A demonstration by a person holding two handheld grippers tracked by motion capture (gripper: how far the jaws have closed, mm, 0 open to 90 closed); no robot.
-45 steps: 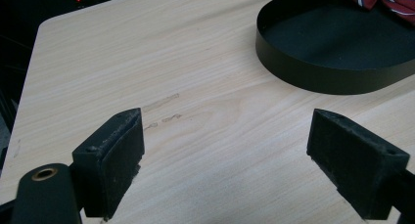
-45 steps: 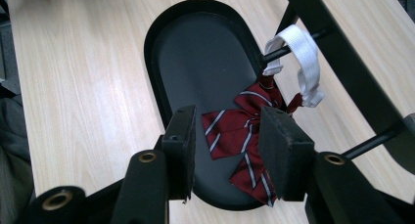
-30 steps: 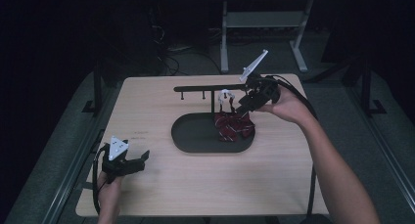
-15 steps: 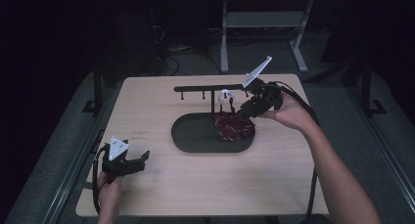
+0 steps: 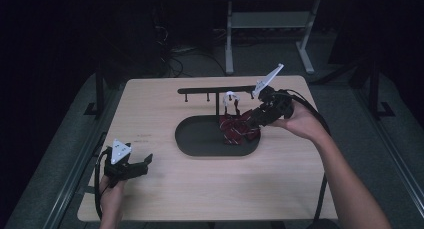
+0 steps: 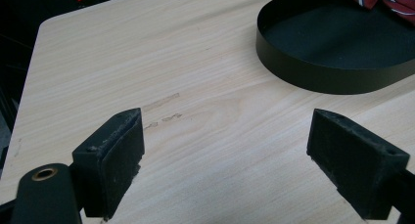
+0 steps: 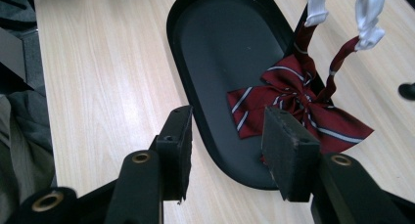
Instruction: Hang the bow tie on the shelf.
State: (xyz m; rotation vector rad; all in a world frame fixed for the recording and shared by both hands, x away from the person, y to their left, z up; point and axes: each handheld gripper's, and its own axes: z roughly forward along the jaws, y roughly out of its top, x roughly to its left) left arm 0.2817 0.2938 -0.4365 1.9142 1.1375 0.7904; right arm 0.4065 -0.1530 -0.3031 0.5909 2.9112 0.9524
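Observation:
A dark red striped bow tie (image 5: 239, 128) (image 7: 293, 104) hangs by its white-ended straps (image 7: 367, 13) from a black rack (image 5: 215, 91) over the right end of a black oval tray (image 5: 200, 139) (image 7: 220, 48). My right gripper (image 5: 254, 118) (image 7: 226, 145) hovers at the tie's right side, open, its jaws a little apart with nothing between them. My left gripper (image 5: 142, 164) (image 6: 225, 150) rests near the table's front left corner, wide open over bare wood. The tray's rim (image 6: 313, 77) lies ahead of it.
The wooden table (image 5: 150, 109) has bare room at the left and front. A cable (image 5: 310, 106) trails from the right gripper along the person's forearm. Behind the table stands a metal frame (image 5: 270, 24) on a dark floor.
The right gripper has shifted slightly down and left toward the bow tie. The left gripper has stayed put.

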